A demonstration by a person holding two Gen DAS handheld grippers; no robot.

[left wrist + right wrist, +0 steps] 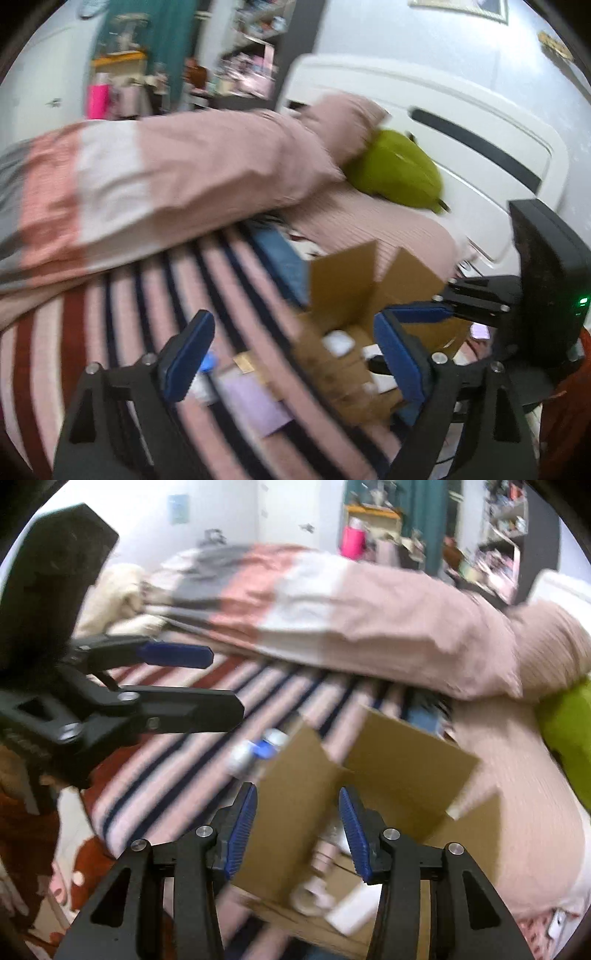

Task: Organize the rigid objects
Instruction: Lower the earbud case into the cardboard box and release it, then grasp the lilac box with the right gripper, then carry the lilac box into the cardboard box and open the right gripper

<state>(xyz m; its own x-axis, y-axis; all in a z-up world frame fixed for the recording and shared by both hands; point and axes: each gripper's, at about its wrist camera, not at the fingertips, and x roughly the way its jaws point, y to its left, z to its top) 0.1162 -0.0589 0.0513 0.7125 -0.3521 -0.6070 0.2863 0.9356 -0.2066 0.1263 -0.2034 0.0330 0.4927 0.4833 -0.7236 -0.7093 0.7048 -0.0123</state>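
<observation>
An open cardboard box (343, 291) (406, 771) stands on the striped bed, its flaps raised. Inside lie a pinkish bottle (325, 856), a white roll (306, 899) and a white flat piece (354, 910). A white-and-blue bottle (258, 753) (208, 363) lies on the stripes beside the box, near a lilac flat item (255, 402). My left gripper (291, 356) (218, 681) hovers left of the box, jaws wide open with nothing between them. My right gripper (299, 834) (436, 310) hangs over the box's near side, its blue pads apart and pressing on nothing.
A rolled pink, white and grey duvet (166, 177) crosses the bed behind the box. A green pear-shaped cushion (399, 173) leans on the white headboard (461, 122). Cluttered shelves (498, 535) stand by the far wall. A rust-coloured cloth (96, 864) shows below the bed's edge.
</observation>
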